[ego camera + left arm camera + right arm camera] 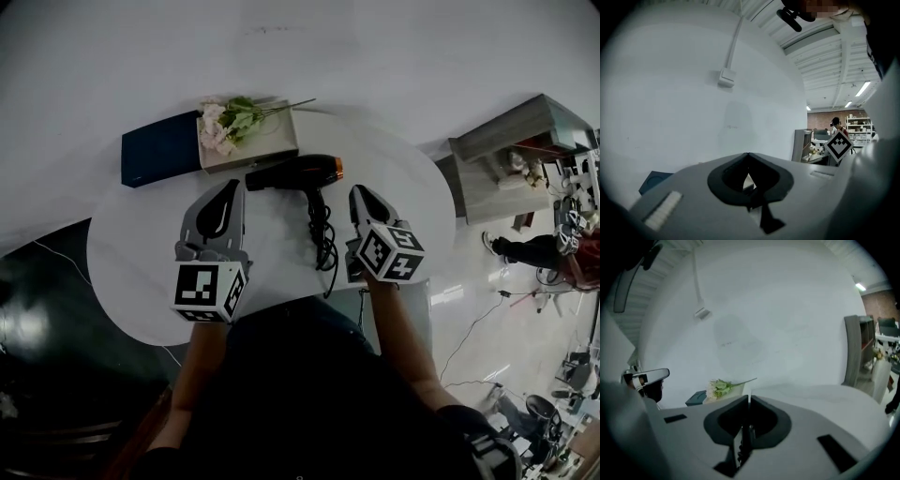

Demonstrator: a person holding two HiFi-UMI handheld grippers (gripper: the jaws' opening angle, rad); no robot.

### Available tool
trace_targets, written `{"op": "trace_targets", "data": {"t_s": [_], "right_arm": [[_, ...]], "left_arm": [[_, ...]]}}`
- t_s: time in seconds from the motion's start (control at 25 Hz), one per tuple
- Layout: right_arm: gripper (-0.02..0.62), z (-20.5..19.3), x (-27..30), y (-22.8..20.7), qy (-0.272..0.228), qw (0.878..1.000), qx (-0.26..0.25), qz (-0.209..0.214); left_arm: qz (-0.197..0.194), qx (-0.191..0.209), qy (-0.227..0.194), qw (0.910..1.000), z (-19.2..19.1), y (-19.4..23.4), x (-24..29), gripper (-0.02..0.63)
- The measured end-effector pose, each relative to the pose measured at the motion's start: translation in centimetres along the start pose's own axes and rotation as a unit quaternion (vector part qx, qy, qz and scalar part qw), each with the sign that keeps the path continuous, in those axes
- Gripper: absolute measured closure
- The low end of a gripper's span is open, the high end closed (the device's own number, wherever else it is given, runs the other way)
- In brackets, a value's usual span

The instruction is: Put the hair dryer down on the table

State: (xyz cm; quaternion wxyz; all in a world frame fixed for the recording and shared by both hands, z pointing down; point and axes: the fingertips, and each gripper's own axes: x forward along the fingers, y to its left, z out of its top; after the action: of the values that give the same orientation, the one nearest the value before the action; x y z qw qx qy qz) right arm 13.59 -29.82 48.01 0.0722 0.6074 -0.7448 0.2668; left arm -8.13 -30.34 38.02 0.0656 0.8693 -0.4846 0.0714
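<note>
The black hair dryer [298, 173] with an orange ring at its nozzle lies flat on the round white table [403, 178]. Its handle and coiled black cord [325, 239] trail toward me. My left gripper [232, 186] hovers just left of the dryer, jaws together with nothing between them; the left gripper view shows the tips [748, 154] meeting. To the right of the cord is my right gripper [359, 192], also shut and empty, and its tips [748, 399] touch in the right gripper view. Neither gripper touches the dryer.
A flat grey box [262, 145] with pink flowers [223, 122] lies behind the dryer, and a navy box [159, 148] sits to its left. Grey shelving [506, 159] stands off the table to the right. People sit farther right on the floor area.
</note>
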Motion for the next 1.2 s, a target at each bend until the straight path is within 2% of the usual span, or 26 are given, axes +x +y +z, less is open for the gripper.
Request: {"op": "trace_targets", "data": {"t_s": [0.12, 0.32, 0.6, 0.88, 1.2], "right_arm": [[0.574, 4.3, -1.0, 2.5, -0.046, 0.997, -0.066, 0.001], [0.580, 12.2, -3.2, 7.6, -0.126, 0.980, -0.156, 0.017], [0.581, 19.1, -7.3, 12.6, -0.218, 0.954, -0.201, 0.038], [0.581, 21.9, -9.9, 15.4, -0.255, 0.937, -0.232, 0.054], [0.581, 22.1, -10.4, 15.4, -0.248, 0.940, -0.224, 0.072]], "left_arm": [[0.000, 0.003, -0.012, 0.9999, 1.4, -0.2, -0.2, 0.594], [0.001, 0.010, -0.054, 0.9985, 5.6, -0.3, -0.7, 0.594], [0.014, 0.040, -0.106, 0.9935, 12.5, 0.0, -2.0, 0.595], [0.036, 0.059, -0.132, 0.9889, 16.8, 0.1, -3.7, 0.594], [0.040, 0.066, -0.126, 0.9890, 17.0, -0.8, -4.2, 0.595]]}}
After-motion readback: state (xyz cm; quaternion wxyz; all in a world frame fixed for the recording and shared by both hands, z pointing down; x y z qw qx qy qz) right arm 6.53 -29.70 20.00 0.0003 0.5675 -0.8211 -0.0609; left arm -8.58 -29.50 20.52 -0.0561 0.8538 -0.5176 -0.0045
